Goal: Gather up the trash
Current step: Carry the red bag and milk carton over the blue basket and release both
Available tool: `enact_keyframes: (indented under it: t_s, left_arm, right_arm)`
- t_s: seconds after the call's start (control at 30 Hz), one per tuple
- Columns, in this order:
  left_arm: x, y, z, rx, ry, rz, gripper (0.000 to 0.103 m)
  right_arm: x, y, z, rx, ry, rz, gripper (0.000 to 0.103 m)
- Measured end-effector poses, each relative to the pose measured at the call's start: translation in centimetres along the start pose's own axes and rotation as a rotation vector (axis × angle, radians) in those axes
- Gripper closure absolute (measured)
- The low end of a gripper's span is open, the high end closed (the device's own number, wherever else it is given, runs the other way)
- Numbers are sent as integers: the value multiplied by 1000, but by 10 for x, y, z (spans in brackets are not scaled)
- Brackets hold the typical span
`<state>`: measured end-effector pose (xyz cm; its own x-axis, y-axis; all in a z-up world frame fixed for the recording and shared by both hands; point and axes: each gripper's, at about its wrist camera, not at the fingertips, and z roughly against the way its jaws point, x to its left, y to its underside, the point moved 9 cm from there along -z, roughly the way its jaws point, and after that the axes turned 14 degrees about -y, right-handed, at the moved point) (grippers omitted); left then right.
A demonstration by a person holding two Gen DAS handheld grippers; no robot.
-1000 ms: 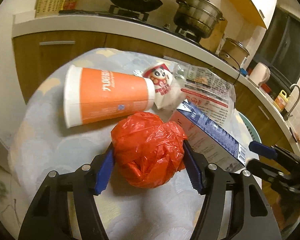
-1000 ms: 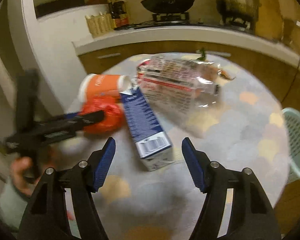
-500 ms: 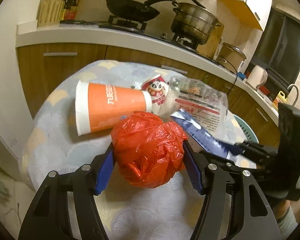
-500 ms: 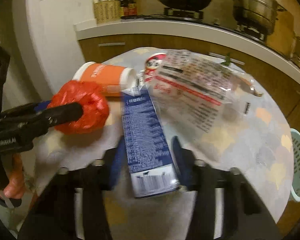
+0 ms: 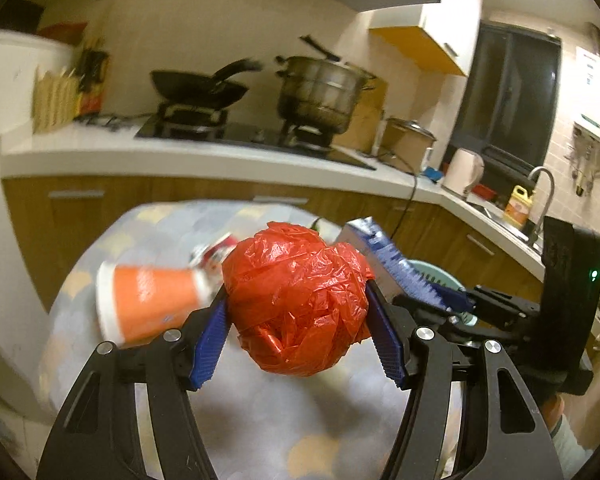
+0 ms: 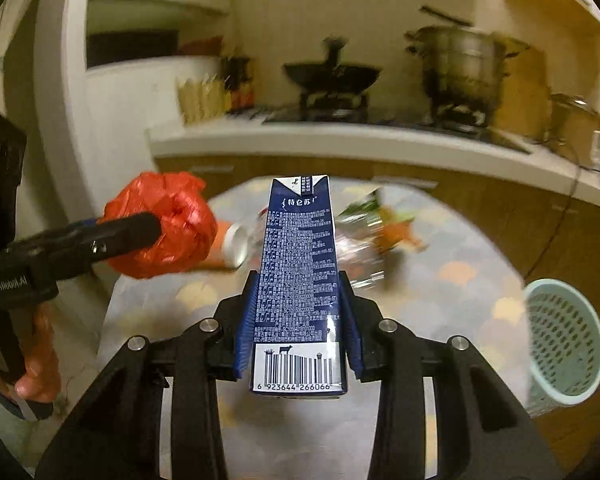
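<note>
The right tongs (image 6: 298, 320) clench a blue milk carton (image 6: 298, 280) above the worktop (image 6: 440, 280); left of it, the left tongs (image 5: 298, 330) grip a crumpled red bag (image 5: 300, 300). Beyond the carton lie an orange cup (image 5: 150, 300) and, blurred, probably plastic wrappers (image 6: 364, 236).

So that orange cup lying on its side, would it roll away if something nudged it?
Probably. The orange cup lies on its side on the table, so a nudge could roll it, likely in a curve since it tapers. It looks like an empty paper cup, so probably light and crushable.
</note>
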<state>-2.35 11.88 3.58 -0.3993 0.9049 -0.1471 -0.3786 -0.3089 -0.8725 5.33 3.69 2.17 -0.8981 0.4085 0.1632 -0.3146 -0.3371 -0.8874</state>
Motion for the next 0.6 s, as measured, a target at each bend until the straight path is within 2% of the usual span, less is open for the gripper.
enact_keyframes:
  t_s: [0.13, 0.27, 0.43, 0.6]
  left_arm:
    - [-39, -20, -12, -23, 35, -52, 41]
    - [-85, -30, -34, -6, 89, -90, 41]
    - [-153, -29, -75, 47, 160, -146, 41]
    - [-224, -13, -122, 123, 222, -202, 41]
  right_arm:
    - [-42, -10, 31, -57, 98, -29, 69]
    - [-97, -10, 58, -90, 182, -94, 69]
    - [-170, 7, 92, -106, 314, -180, 69]
    - [-247, 33, 120, -97, 454, -274, 69]
